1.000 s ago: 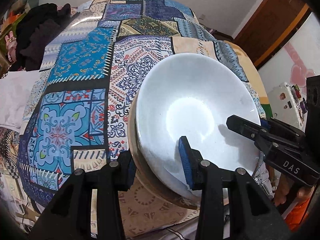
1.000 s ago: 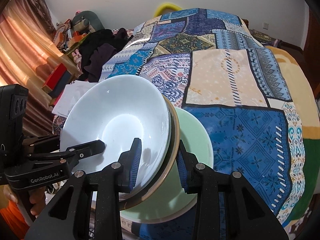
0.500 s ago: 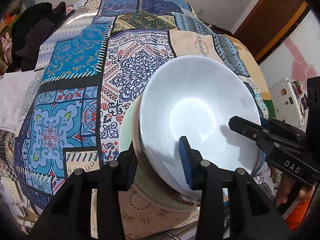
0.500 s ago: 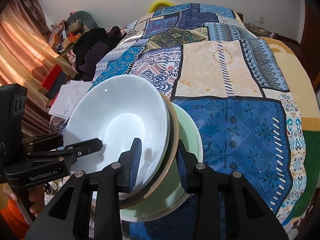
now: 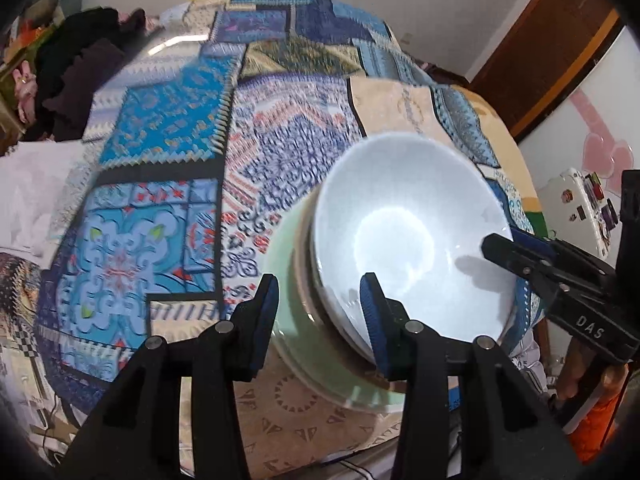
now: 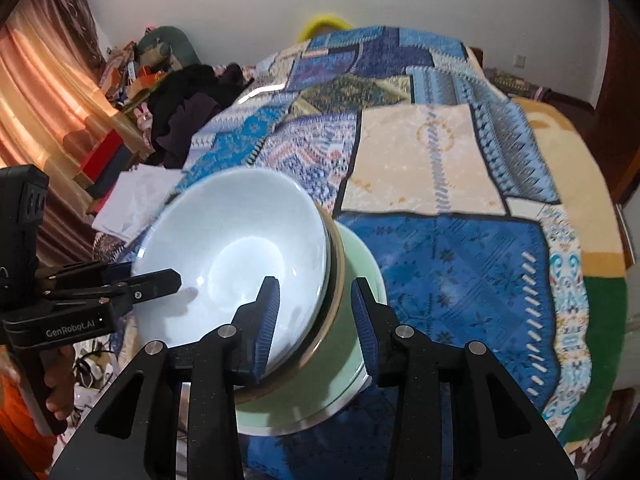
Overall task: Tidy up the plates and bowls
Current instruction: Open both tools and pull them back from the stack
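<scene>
A white bowl (image 5: pixel 400 240) sits on a tan-rimmed plate (image 6: pixel 339 264), which lies on a pale green plate (image 6: pixel 364 272), all stacked near the front edge of a bed w/ a blue patchwork quilt (image 6: pixel 440 280). The left hand-held gripper (image 5: pixel 318 300) straddles the stack's rim: one pad is inside the bowl and the other is outside, w/ green plate showing in the gap. The right hand-held gripper (image 6: pixel 314 304) does the same from the opposite side. Both have just been spreading their jaws around the rim and neither looks to be pinching. Whether the inner pads brush the bowl wall is hard to tell. Only the left view shows a wooden door (image 5: pixel 540 40) and a white box w/ buttons (image 5: pixel 580 208). Only the right view shows an orange curtain (image 6: pixel 40 100), dark clothes (image 6: pixel 188 100) and white papers (image 6: pixel 136 200) beside the bed. Each hand-held gripper hides part of the stack's near rim. Compared w/ a second ago, the green plate shows wider under the stack, and in the left view it has come into sight.
</scene>
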Motion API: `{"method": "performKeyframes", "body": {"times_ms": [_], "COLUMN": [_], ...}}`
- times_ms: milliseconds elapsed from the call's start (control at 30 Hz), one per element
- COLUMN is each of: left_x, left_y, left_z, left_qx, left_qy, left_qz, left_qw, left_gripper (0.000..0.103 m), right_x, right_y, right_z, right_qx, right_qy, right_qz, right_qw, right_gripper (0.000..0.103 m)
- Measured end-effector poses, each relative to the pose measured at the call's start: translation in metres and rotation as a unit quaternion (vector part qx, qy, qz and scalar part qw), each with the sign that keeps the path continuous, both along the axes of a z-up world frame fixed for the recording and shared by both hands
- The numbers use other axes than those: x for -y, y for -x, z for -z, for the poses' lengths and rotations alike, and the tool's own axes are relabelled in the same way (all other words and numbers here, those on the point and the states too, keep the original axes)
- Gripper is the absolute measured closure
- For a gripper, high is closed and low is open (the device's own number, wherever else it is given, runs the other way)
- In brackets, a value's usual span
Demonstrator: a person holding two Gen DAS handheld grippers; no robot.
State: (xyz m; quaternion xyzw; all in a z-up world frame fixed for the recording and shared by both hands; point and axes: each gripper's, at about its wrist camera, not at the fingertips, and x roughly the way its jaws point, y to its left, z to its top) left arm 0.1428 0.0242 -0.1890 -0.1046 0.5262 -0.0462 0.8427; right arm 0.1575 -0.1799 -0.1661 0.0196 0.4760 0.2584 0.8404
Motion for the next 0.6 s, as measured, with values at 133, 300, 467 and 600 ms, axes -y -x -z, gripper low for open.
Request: {"method": "performKeyframes", "body": {"times_ms": [133, 300, 467, 600], "left_x": [-0.001, 0.003, 0.009, 0.014], "left_y": [0.013, 0.037, 0.066, 0.09], "left_z": [-0.034, -0.082, -0.13, -0.157], "left_qx": [0.052, 0.134, 0.224, 0.282], "left_qy": [-0.012, -0.018, -0.03, -0.039], "left_qz": [-0.006, -0.008, -0.018, -0.024], "left_qw": [0.9986, 0.9907, 0.9739, 0.9583], "left_gripper": [0.06, 0.053, 0.044, 0.036], "right_x": [0.004, 0.005, 0.007, 0.01], "right_y": [0.009, 0.033, 0.059, 0.081], "right_z": [-0.025, -0.068, -0.106, -0.133], "right_qx": [0.035, 0.102, 0.173, 0.229], "right_qy": [-0.013, -0.033, -0.054, -0.068], "right_qz": [0.001, -0.006, -0.007, -0.004], "right_qw": [0.999, 0.994, 0.983, 0.971], "right_gripper": [0.066, 0.059, 0.044, 0.036]}}
